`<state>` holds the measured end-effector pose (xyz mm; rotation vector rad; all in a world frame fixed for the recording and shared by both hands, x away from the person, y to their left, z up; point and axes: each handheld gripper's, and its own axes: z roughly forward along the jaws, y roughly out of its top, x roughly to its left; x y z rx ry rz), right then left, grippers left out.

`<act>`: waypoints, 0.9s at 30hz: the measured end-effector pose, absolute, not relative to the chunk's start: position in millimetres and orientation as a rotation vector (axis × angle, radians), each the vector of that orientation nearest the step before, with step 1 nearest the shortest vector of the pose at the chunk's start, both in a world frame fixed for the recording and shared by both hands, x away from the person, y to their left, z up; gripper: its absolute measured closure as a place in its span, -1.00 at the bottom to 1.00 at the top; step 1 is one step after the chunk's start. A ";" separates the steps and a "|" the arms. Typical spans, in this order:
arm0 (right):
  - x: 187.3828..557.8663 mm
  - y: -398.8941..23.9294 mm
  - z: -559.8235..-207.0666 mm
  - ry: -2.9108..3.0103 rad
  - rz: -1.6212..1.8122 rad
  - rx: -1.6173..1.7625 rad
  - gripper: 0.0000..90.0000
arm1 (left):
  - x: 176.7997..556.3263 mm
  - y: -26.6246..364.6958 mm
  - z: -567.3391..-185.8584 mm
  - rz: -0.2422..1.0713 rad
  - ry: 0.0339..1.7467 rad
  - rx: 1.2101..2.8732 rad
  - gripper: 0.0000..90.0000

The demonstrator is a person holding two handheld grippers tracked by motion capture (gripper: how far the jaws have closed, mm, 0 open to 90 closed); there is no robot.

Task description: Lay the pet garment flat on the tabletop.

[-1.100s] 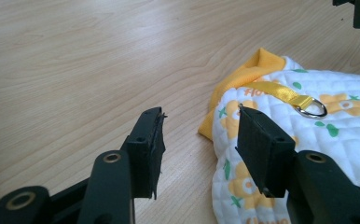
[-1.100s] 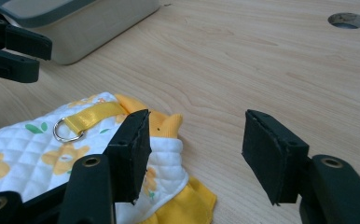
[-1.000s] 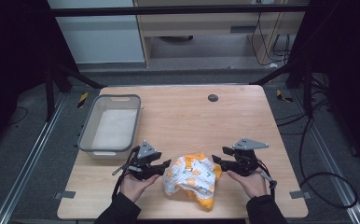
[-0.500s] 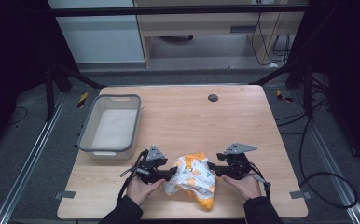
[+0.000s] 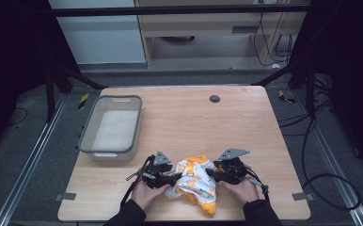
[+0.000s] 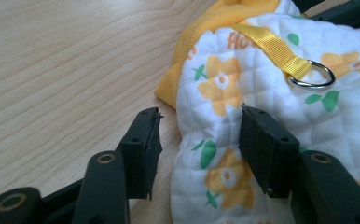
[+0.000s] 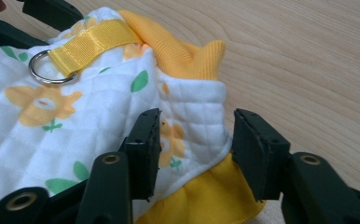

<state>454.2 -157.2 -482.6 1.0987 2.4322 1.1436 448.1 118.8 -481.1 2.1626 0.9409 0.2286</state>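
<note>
With the quilted garment (image 5: pixel 196 183) lying on the table (image 5: pixel 179 117) and an edge between each pair of spread fingers, left gripper (image 6: pixel 199 140) and right gripper (image 7: pixel 194 144) just closing, both should bite deep into the fabric before lifting.

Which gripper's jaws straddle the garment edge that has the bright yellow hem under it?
The right gripper: yellow hem lies beneath the quilted garment there; the left gripper straddles plain white quilting.
</note>
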 end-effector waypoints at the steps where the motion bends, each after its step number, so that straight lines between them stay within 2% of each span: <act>1: 454.5 -158.0 -483.1 2.431 1.134 1.093 0.30 | 447.8 117.6 -482.2 0.225 0.942 2.172 0.13; 2: 454.5 -158.0 -483.1 2.431 1.134 1.093 0.30 | 447.8 117.6 -482.2 0.225 0.942 2.172 0.17; 3: 454.0 -158.2 -483.3 2.428 1.118 1.096 0.44 | 447.8 116.7 -483.2 0.213 0.943 2.172 0.23; 5: 454.0 -158.8 -483.0 2.426 1.103 1.091 0.57 | 447.7 115.9 -483.7 0.205 0.937 2.179 0.33; 9: 454.0 -159.4 -482.7 2.428 1.097 1.097 0.75 | 447.5 115.1 -484.0 0.195 0.930 2.187 0.49; 10: 454.1 -159.8 -482.4 2.437 1.097 1.098 0.81 | 447.6 115.1 -484.0 0.189 0.928 2.190 0.59; 16: 453.2 -158.6 -479.7 2.442 1.088 1.096 0.89 | 447.0 114.5 -483.4 0.181 0.922 2.193 0.88; 27: 448.9 -168.9 -463.7 2.382 1.179 1.096 0.91 | 442.6 124.9 -463.5 0.210 0.903 2.121 0.94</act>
